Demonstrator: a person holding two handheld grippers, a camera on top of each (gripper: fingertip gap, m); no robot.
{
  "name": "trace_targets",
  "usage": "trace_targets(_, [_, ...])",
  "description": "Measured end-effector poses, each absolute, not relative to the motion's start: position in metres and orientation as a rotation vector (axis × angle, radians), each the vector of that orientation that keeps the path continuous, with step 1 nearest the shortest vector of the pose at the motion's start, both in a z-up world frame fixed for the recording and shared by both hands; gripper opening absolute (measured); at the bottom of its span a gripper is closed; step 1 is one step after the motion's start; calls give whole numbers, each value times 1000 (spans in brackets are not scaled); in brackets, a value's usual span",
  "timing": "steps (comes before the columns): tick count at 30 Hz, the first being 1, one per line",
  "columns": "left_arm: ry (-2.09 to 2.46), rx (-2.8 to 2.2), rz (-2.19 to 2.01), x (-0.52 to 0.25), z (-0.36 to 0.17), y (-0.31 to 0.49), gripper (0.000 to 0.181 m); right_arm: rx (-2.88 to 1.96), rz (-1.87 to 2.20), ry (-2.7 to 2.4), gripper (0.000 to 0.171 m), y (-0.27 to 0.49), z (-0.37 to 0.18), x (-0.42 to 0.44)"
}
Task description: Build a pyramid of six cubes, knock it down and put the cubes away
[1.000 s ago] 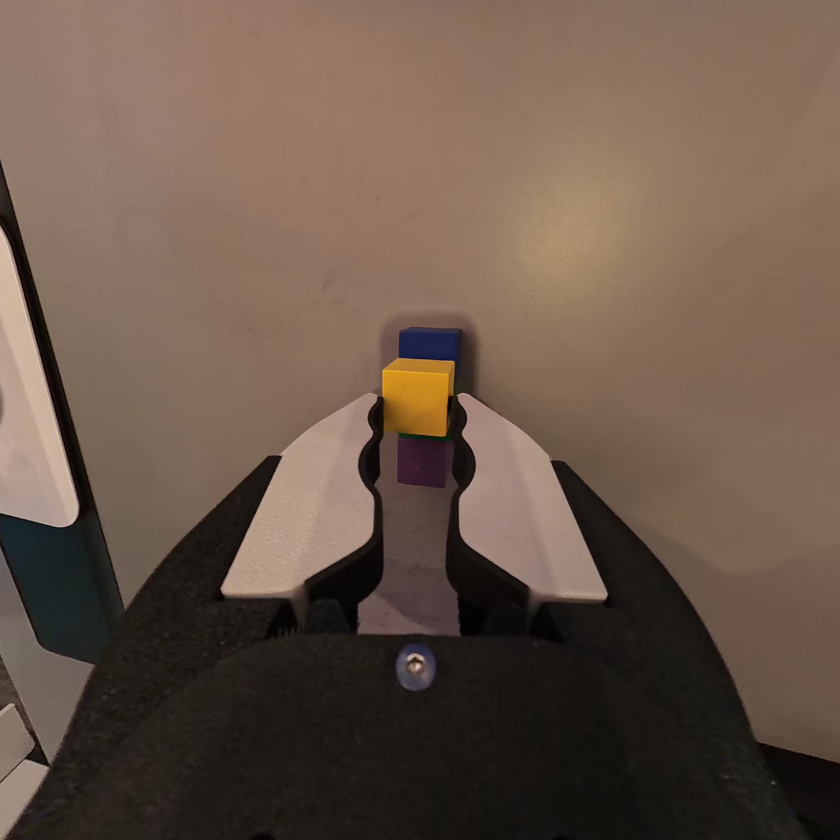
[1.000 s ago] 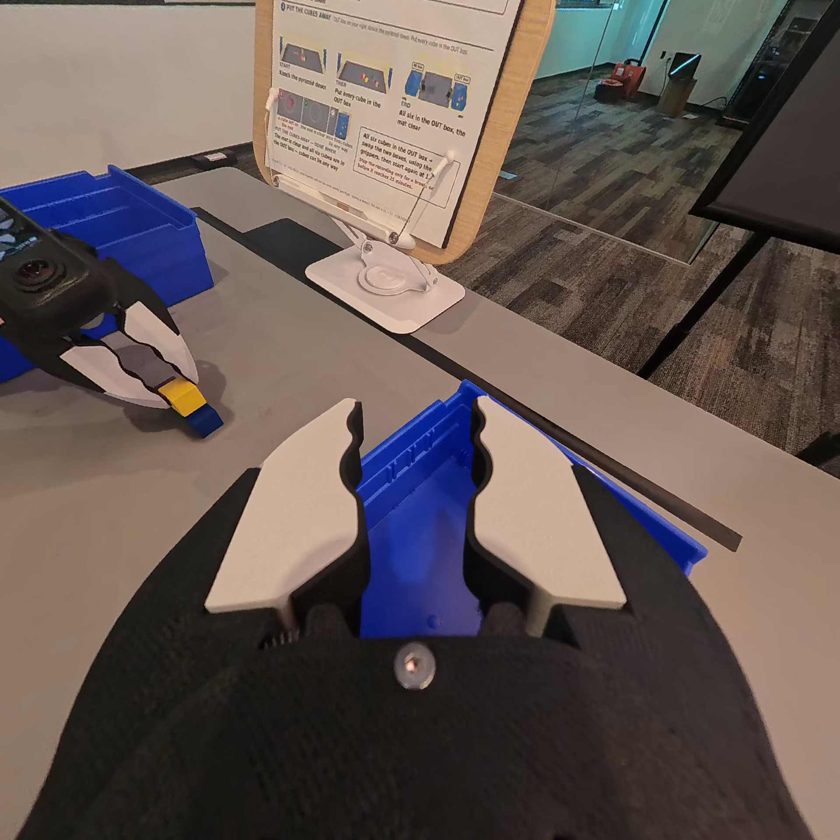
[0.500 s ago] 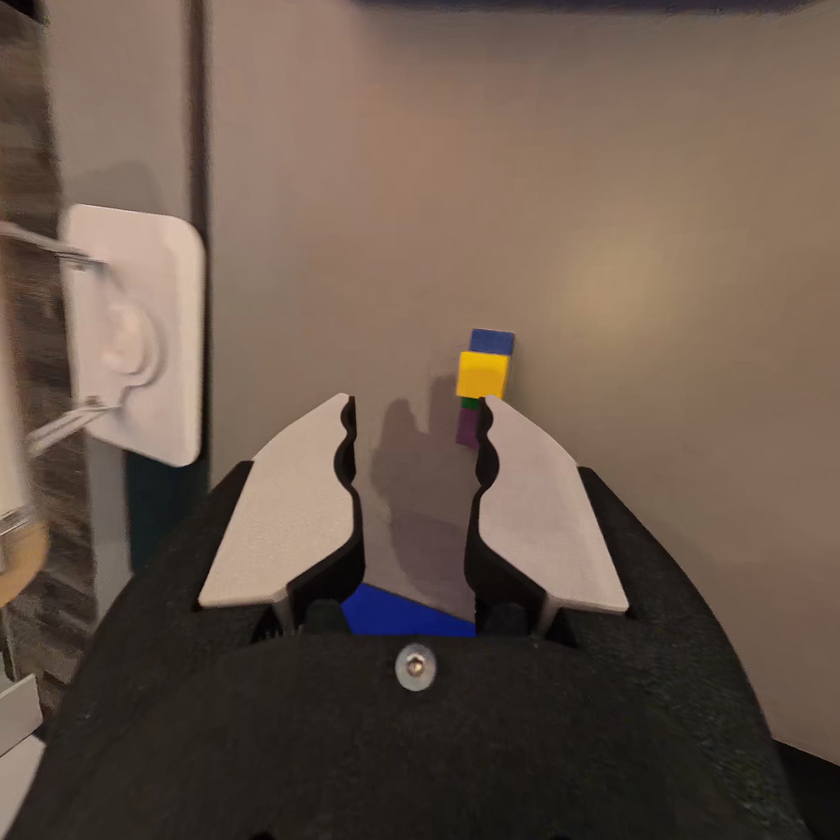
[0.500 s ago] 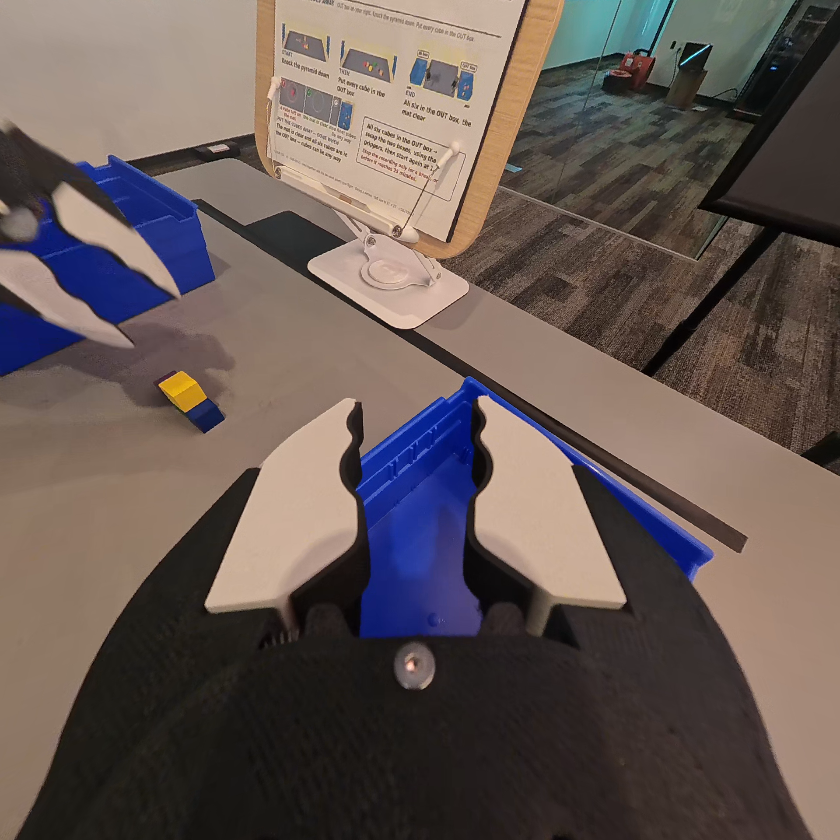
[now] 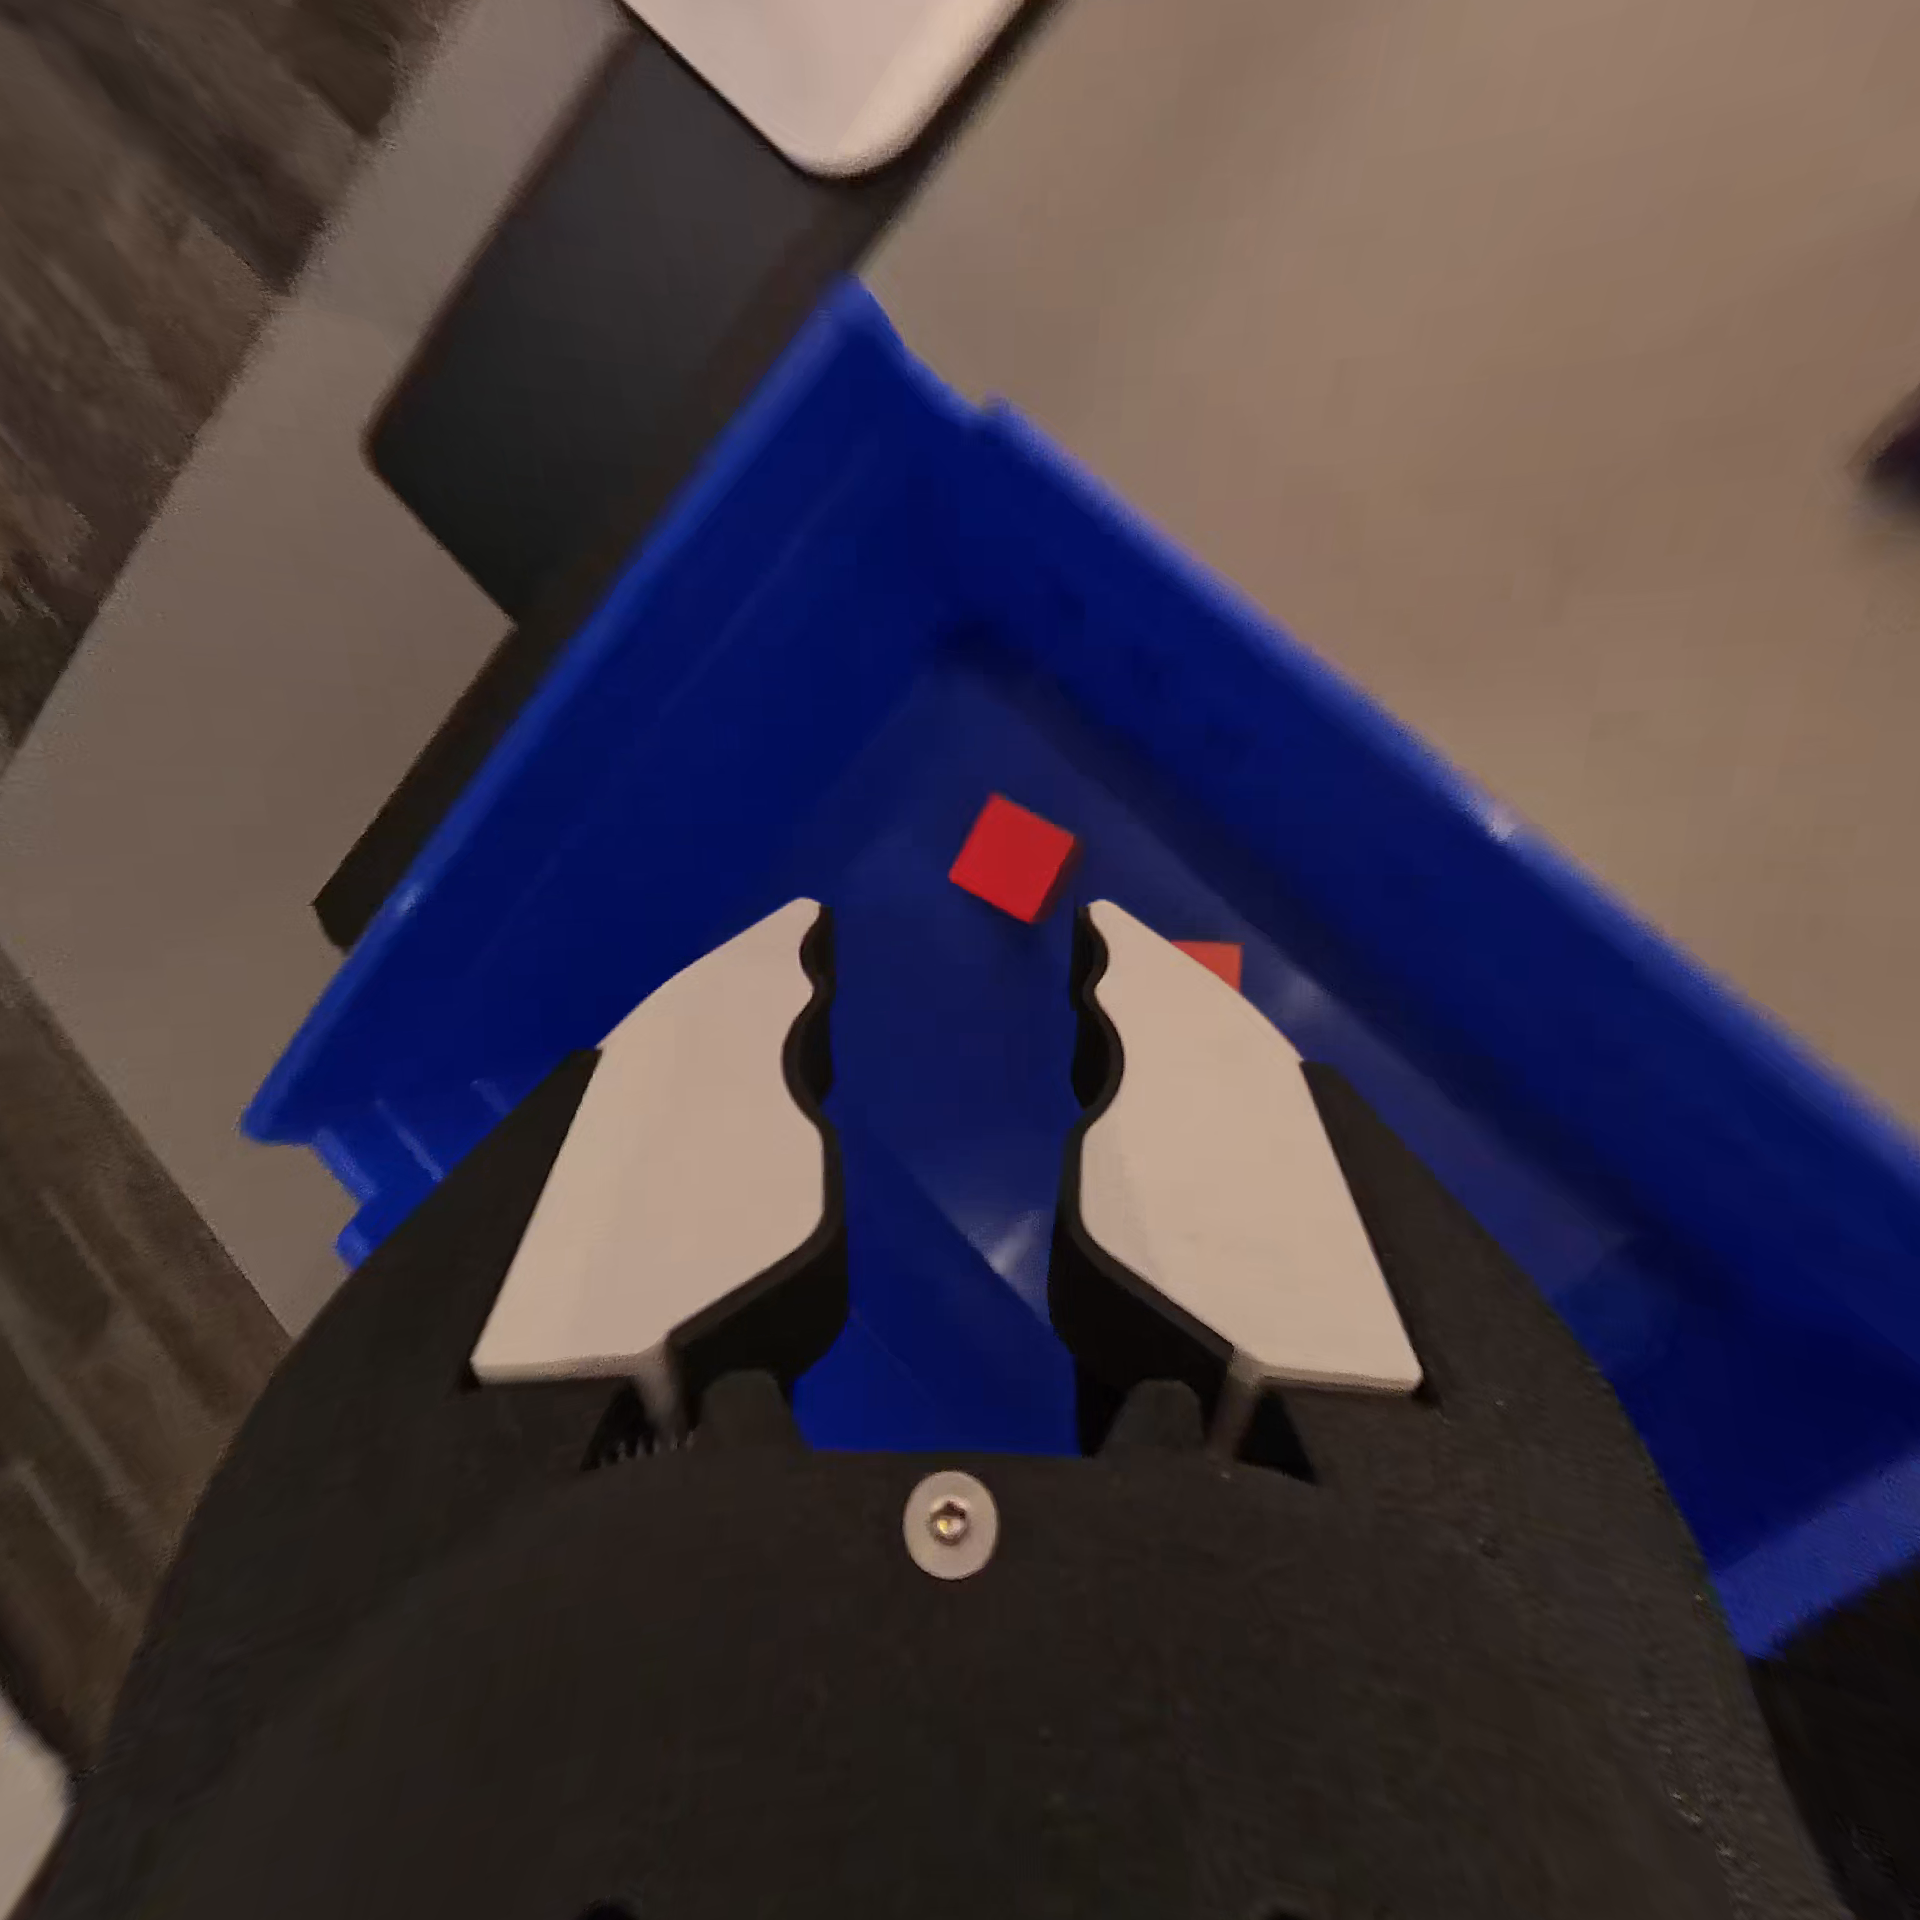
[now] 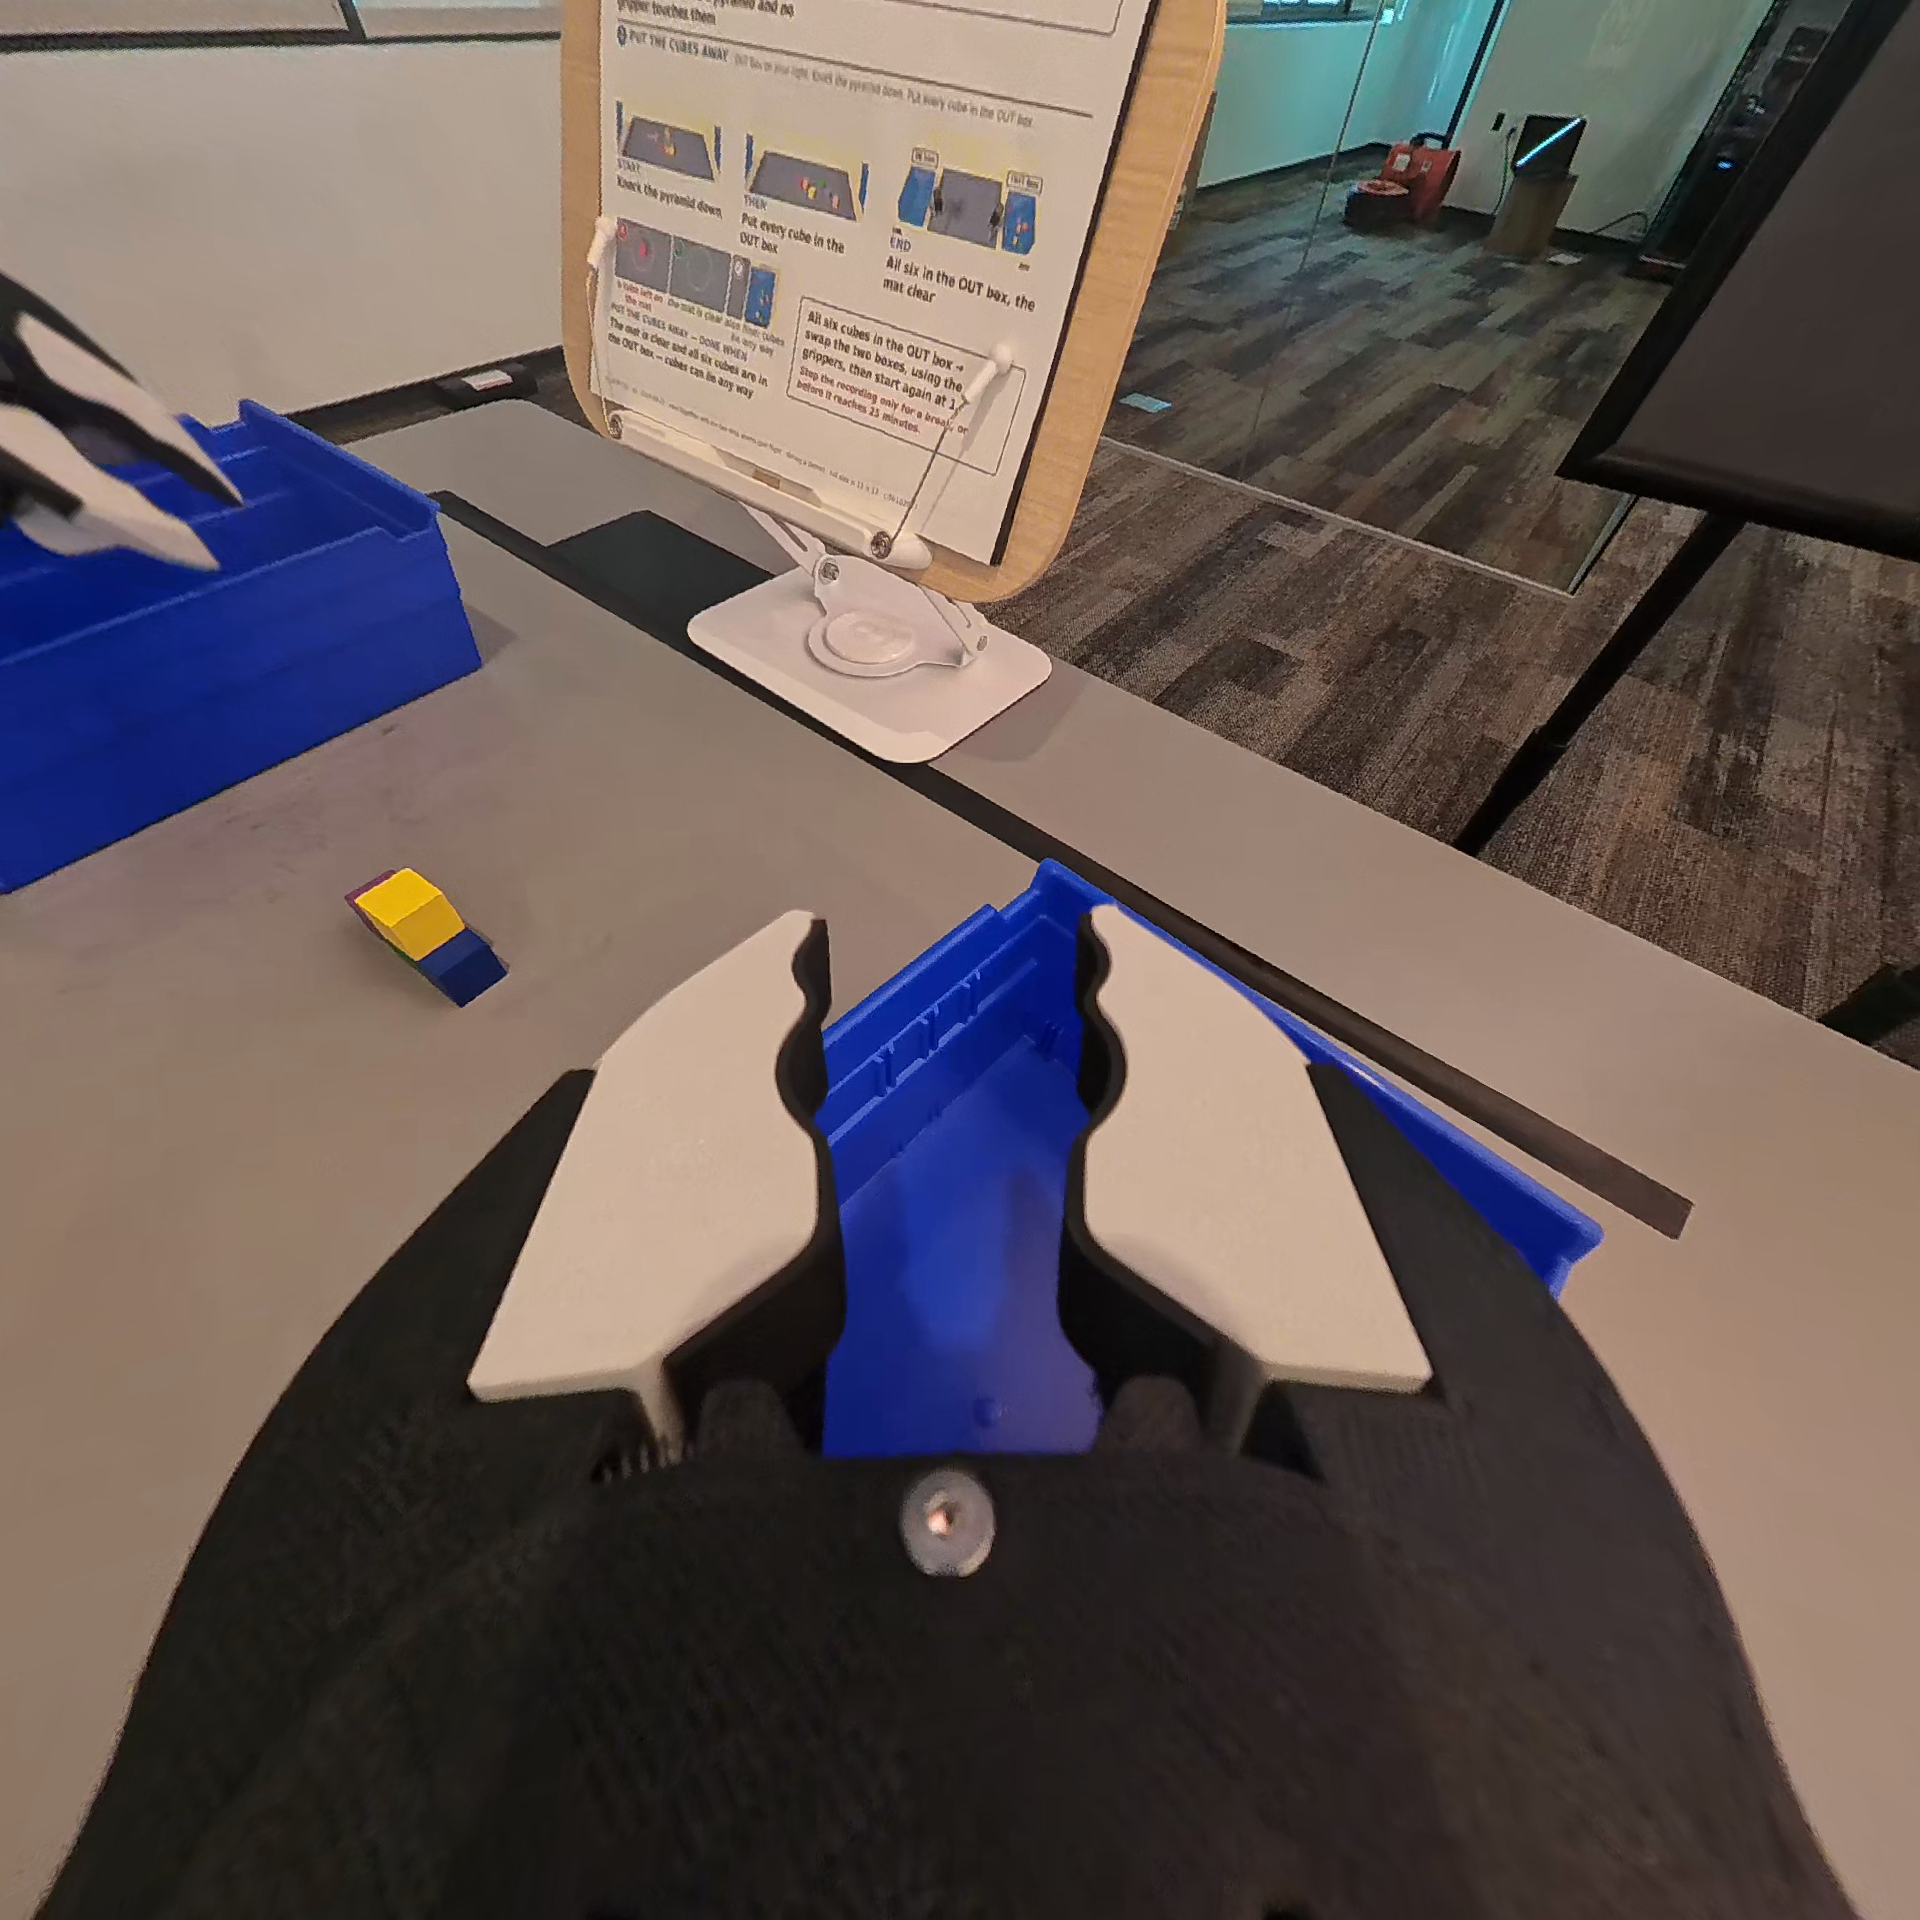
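Blue left bin (image 5: 665, 790) held two red cubes (image 5: 1010, 858) | left gripper (image 5: 945, 914) above, jaws spread, empty | yellow-topped stack (image 6: 424, 930) on counter (image 6: 675, 831) | right gripper (image 6: 948, 925) over right bin (image 6: 1496, 1195), jaws spread | sign stand (image 6: 873, 665) behind

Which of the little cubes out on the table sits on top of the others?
The yellow cube. It rests atop the cluster, with the blue cube lower beside it.

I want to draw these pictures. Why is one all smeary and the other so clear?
Left wrist view: motion-blurred, so the blue bin and red cube look soft, and the floor streaks. Right wrist view: sharp on the yellow cube and sign stand; only the far left gripper smears.
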State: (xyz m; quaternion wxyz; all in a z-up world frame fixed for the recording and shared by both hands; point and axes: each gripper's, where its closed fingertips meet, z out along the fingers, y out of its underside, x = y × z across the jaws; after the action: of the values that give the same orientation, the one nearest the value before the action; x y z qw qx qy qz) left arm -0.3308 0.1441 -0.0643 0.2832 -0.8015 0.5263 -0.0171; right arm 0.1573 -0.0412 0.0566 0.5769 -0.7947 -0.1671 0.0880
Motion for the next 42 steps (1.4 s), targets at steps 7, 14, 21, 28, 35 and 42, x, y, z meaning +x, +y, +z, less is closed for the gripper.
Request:
trace_targets(7, [1734,-1980,72,-328,-111,152,42,-1896,182,-366,47,-40,48,166])
trace_targets(14, [1820,-2015,-43,-326,-129,155,42,-1937,157,-372,47,-34,39,168])
trace_targets(21, [1811,-2077,-148,-321,-140,154,29,-1972,151,-394,47,-31,29,165])
trace_targets(28, [1647,-1991,-56,-331,-92,166,28,-1947,149,-387,46,-30,34,167])
trace_targets(35, [1454,-1649,-279,-267,52,110,28,-1919,151,-389,46,-33,42,165])
trace_targets(42, [1871,-1520,-270,-175,-15,15,28,-1914,165,-435,46,-34,43,150])
